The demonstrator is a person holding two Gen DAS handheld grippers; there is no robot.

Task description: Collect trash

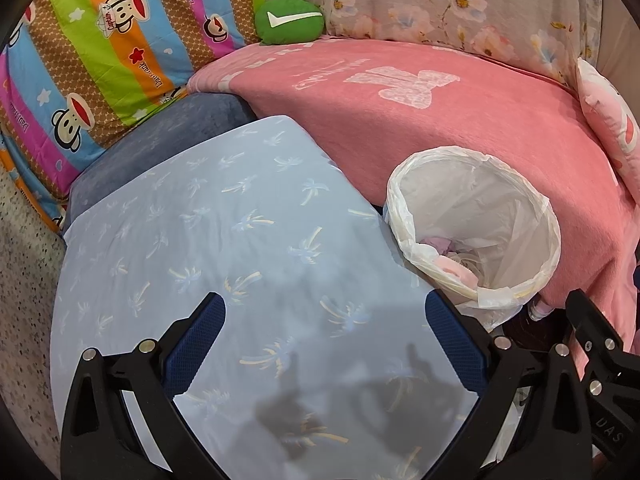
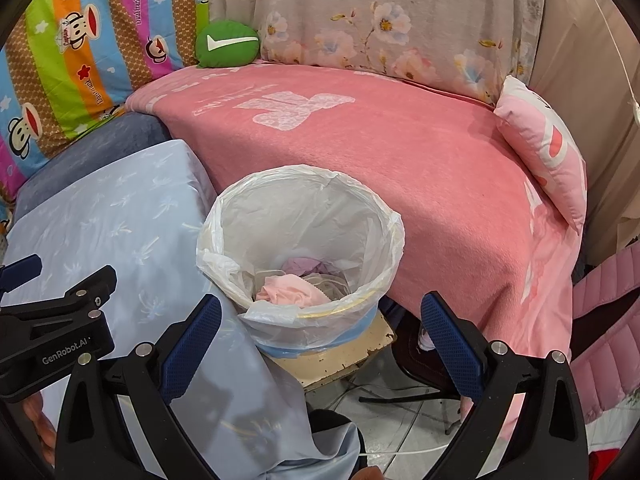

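A small bin lined with a white plastic bag stands between the light blue cloth and the pink blanket. Crumpled pink and lilac trash lies at its bottom, and shows in the left wrist view. My left gripper is open and empty over the light blue palm-print cloth, left of the bin. My right gripper is open and empty, just in front of the bin. The left gripper's body also shows at the left edge of the right wrist view.
A pink blanket covers the surface behind the bin. A green round cushion, a striped monkey-print quilt, a floral cover and a pink pillow lie around it. The bin stands on a worn cream stool; tiled floor lies below.
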